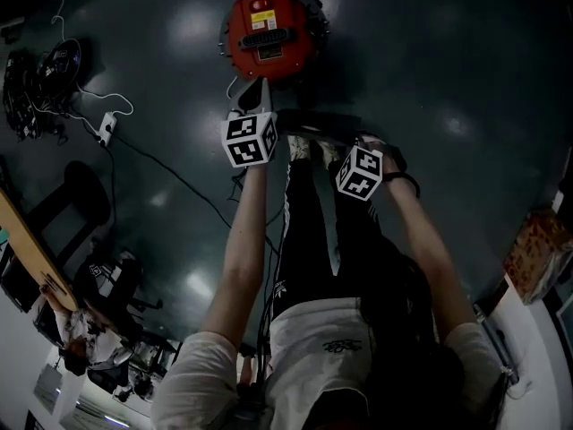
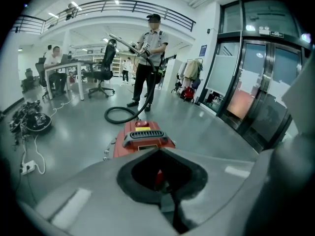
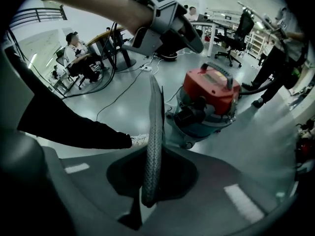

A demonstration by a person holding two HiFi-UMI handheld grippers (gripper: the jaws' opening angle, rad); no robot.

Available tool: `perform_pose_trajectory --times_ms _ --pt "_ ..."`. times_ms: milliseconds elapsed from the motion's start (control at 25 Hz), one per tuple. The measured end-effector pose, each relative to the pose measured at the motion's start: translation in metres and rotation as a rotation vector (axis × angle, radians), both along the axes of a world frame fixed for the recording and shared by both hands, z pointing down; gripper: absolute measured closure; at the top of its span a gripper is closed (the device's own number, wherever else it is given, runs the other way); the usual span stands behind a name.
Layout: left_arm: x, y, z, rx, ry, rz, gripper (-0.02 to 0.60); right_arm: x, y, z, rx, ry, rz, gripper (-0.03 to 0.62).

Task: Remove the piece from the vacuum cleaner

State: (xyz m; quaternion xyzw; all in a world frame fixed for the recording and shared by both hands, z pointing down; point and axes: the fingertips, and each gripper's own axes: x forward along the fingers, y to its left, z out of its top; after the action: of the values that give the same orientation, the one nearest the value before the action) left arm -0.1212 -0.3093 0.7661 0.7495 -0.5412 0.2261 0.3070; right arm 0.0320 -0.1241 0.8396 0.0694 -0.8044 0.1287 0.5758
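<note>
The red canister vacuum cleaner (image 1: 269,32) stands on the dark floor ahead of me; it also shows as the vacuum (image 2: 142,136) and the vacuum (image 3: 209,100). A long, thin grey textured piece (image 3: 154,132) runs up from my right gripper (image 3: 152,181), which is shut on its lower end. The piece's top ends just under my left gripper (image 3: 167,31); contact there is hidden. In the head view the piece (image 1: 313,125) spans between the left gripper (image 1: 253,106) and the right gripper (image 1: 372,150). The left gripper (image 2: 162,176) has its jaws together, aimed at the vacuum.
Another person (image 2: 150,53) stands beyond the vacuum holding its wand, the black hose (image 2: 120,114) looped on the floor. Cables and a power strip (image 1: 107,125) lie at the left. Desks, office chairs (image 2: 103,73) and seated people are further off. Glass doors (image 2: 256,87) stand at the right.
</note>
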Motion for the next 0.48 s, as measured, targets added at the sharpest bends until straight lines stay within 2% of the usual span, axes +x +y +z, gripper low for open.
perform_pose_trajectory --times_ms 160,280,480 --pt "0.000 0.026 -0.087 0.061 0.045 -0.066 0.581 -0.007 -0.010 -0.084 0.039 -0.062 0.075 0.559" --pt "0.006 0.026 -0.167 0.121 0.067 -0.094 0.581 -0.001 -0.037 -0.160 0.083 -0.105 0.118 0.559" --pt "0.000 0.019 -0.304 0.352 0.112 -0.120 0.581 -0.003 -0.090 -0.294 0.226 -0.256 0.300 0.559"
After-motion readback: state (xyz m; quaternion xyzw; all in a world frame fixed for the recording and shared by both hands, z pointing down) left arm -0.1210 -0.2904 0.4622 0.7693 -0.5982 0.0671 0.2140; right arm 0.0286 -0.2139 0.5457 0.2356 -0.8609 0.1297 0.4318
